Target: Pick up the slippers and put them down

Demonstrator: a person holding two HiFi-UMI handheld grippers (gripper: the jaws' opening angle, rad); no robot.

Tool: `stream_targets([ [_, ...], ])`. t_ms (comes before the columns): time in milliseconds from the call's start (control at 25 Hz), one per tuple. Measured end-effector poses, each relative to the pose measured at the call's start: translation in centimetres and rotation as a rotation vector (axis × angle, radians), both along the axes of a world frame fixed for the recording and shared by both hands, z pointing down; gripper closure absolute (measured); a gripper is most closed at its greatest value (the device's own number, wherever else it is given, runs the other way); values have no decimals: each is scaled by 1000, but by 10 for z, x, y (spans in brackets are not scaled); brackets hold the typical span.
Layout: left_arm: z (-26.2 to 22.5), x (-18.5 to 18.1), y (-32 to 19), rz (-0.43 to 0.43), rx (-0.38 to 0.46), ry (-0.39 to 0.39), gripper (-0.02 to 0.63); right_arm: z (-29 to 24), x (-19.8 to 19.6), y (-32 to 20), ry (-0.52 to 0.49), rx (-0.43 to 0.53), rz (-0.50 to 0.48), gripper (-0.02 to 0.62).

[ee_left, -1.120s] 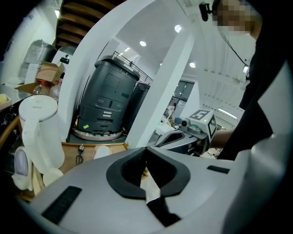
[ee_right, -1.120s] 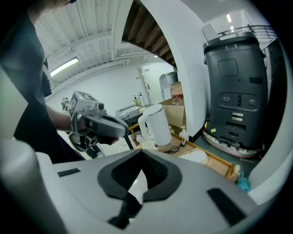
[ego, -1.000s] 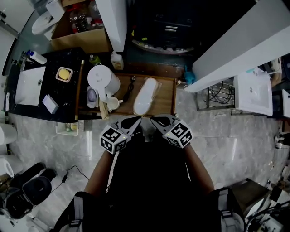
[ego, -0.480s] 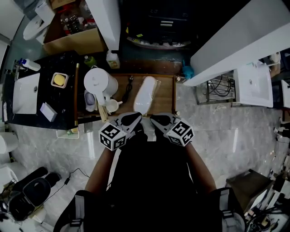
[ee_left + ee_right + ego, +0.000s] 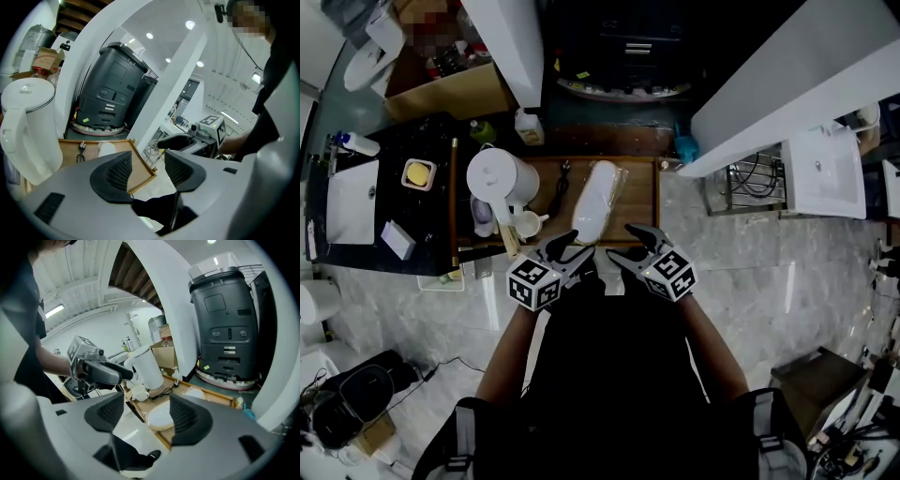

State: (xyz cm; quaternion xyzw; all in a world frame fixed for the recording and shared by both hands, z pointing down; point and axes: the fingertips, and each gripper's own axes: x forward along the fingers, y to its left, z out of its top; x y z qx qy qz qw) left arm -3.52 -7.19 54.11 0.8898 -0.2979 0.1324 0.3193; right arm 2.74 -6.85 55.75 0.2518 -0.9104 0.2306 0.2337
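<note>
We are holding both grippers side by side at the near edge of the wooden tray (image 5: 643, 202), tips pointing toward it and tilted downward. The left gripper (image 5: 567, 247) is standing wide, its jaws having just been opening, and nothing is sitting between them. The right gripper (image 5: 627, 242) is also wide, its jaws also having just been opening, and it is empty too. The white slippers (image 5: 595, 197) are lying lengthwise in the tray, just ahead of the two grippers and roughly between their lines of aim; neither gripper is touching them. We are seeing a white kettle (image 5: 497, 174) standing upright at the tray's left end, with a small white cup (image 5: 528, 223) just beside it. A black cord (image 5: 563, 180) is lying between the kettle and the slippers. Left of the tray, a black tabletop (image 5: 366, 246) is carrying a white sink (image 5: 352, 189). Pale marble floor (image 5: 750, 281) is showing to the right.
</note>
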Motion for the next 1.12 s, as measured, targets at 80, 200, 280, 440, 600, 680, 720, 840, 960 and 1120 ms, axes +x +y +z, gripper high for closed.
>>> stream_targets([
  [80,3,-1,-2,-3,-7,0,393,2,1,-1,4,-1,1,302],
  [200,9,-2,-3,-9,-21,-5,393,8,3,1,1,-26,12,302],
  [280,14,-3,-4,-8,-34,-11,393,18,6,0,9,-33,21,302],
  [440,26,-5,-7,6,-62,-38,385,37,11,-5,26,-62,24,302],
  [600,50,-11,-8,-2,-105,-82,376,57,11,-8,18,-122,41,302],
  [680,64,-12,-11,-6,-128,-95,374,70,11,-12,20,-147,55,302],
  [720,72,-13,-13,-7,-141,-100,374,77,10,-14,20,-161,63,302],
  [840,97,-15,-19,-5,-184,-130,373,97,8,-21,21,-202,94,302],
  [960,119,-15,-30,-20,-212,-162,370,115,9,-30,30,-238,118,302],
  [1120,143,-20,-42,-71,-248,-191,368,142,9,-36,69,-278,131,302],
])
